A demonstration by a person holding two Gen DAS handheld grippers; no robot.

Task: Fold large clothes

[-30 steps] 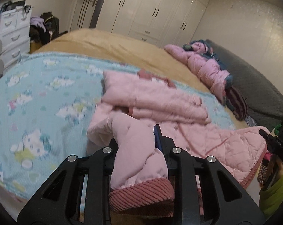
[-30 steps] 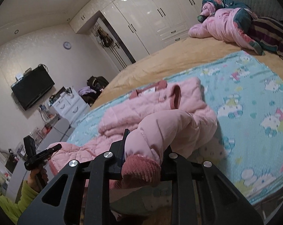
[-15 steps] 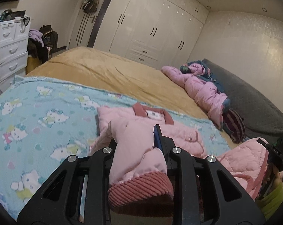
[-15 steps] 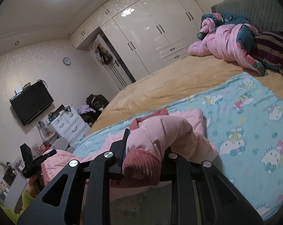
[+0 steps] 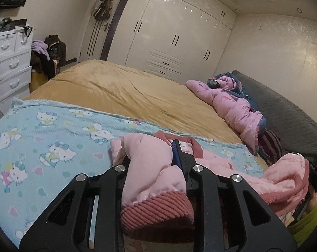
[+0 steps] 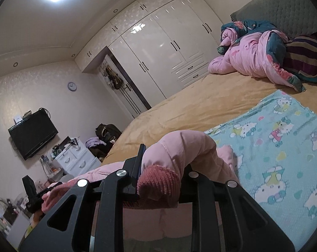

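**Both sleeves lifted higher over the bed**

The left tongs [image 5: 152, 159] clamp one sleeve [image 5: 150, 168] of the pink jacket [image 5: 221, 161]; the right tongs [image 6: 164, 168] clamp the other sleeve [image 6: 179, 153] near its ribbed cuff [image 6: 158, 184]. Compared with a second ago, both tongs have risen and pulled back: the jacket takes up less of each view, more of the tan bedcover [image 5: 120, 92] shows, and the sleeves arch upward. The jacket body lies on the blue cat-print blanket [image 5: 42, 142] at the bed's near edge, collar [image 5: 179, 142] away from the tongs. A white neck label [image 5: 184, 146] is too small to read. Two tongs, two sleeves, one jacket. A second pink garment [image 5: 232, 105] lies heaped near the grey headboard [image 5: 284, 113].
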